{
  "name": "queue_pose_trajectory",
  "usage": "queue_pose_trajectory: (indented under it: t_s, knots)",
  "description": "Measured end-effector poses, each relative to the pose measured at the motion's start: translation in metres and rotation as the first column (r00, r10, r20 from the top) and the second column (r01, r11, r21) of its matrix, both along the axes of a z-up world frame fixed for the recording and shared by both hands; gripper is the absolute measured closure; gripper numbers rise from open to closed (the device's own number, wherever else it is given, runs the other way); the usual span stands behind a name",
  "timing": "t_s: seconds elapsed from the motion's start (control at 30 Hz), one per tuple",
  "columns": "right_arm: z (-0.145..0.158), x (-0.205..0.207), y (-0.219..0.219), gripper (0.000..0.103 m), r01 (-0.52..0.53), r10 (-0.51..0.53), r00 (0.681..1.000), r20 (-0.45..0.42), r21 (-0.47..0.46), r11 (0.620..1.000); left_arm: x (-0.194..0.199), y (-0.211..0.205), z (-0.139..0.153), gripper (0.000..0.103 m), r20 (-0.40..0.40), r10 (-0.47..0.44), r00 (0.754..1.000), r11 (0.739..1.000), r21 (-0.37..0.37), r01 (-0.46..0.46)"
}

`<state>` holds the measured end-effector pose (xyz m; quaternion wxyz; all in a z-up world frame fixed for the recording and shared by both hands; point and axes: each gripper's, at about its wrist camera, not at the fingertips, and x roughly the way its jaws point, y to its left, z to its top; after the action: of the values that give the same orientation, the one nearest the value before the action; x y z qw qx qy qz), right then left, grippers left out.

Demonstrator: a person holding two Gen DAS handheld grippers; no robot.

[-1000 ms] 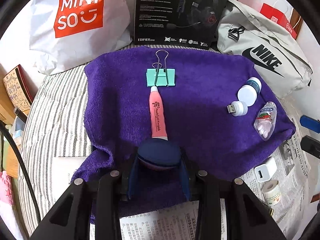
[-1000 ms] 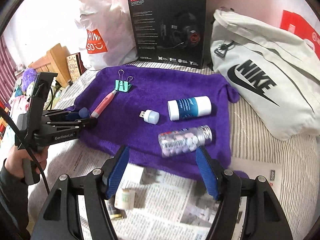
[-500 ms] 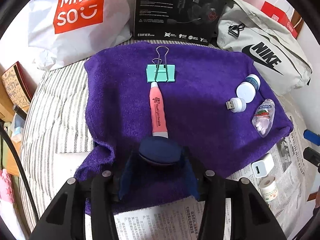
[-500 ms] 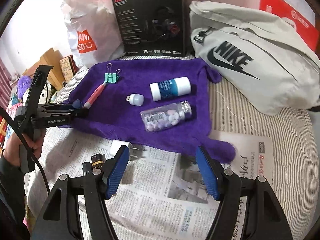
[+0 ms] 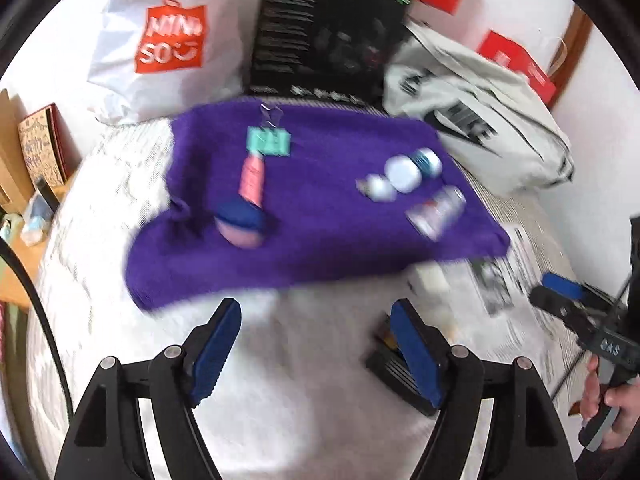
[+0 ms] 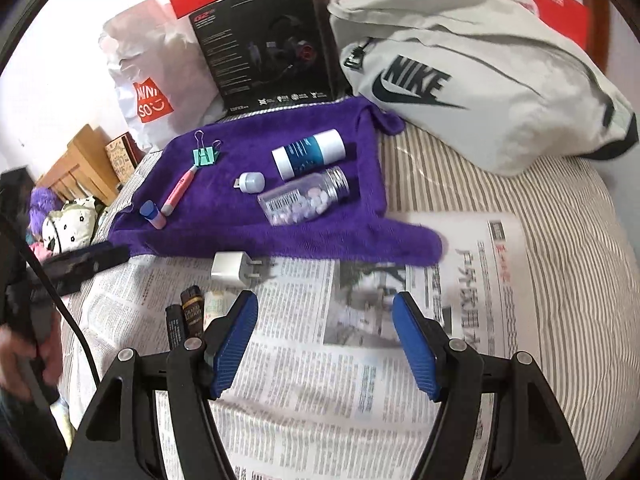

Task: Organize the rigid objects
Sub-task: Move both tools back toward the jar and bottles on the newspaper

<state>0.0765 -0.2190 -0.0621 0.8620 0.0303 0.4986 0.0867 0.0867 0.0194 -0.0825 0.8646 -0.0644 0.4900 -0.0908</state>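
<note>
The left tool (image 5: 312,344) has just been opening and now stands wide with nothing between its jaws; the blue-capped stick (image 5: 240,222) it was beside lies on the purple towel (image 5: 320,240), just below the pink tube (image 5: 252,178) and the green clip (image 5: 268,141). The right tool (image 6: 324,344) hangs half open and empty over the newspaper (image 6: 360,360), with the charger (image 6: 230,269), the batteries (image 6: 186,314) and a small roll (image 6: 214,304) just ahead on its left. Further back on the towel lie the white bottle (image 6: 308,153), the pill bottle (image 6: 304,196) and the little USB light (image 6: 252,181). My worry: the bed is soft, so a nudged towel could roll the bottles, and the batteries lie so close together that one grab may knock the other
</note>
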Motion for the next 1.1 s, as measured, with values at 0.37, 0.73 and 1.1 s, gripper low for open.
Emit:
queue_pose_trajectory:
  t_s: [0.37,0.73,1.1]
  knots:
    - [-0.006,-0.034,-0.002,0.033,0.014,-0.013,1.0,-0.013,0.026,1.0,-0.027,-0.059,-0.037,0.027,-0.076,-0.052,0.996,0.992,0.109,0.06]
    - [-0.019,-0.044,0.005,0.033,-0.003,0.004,1.0,-0.03,0.03,1.0,-0.034,-0.053,-0.044,0.02,-0.089,-0.054,0.995,0.988,0.143,0.067]
    - [-0.031,-0.038,0.006,0.033,-0.016,0.018,0.998,-0.054,0.035,0.999,-0.02,-0.071,-0.047,0.02,-0.104,-0.059,0.993,0.991,0.116,0.071]
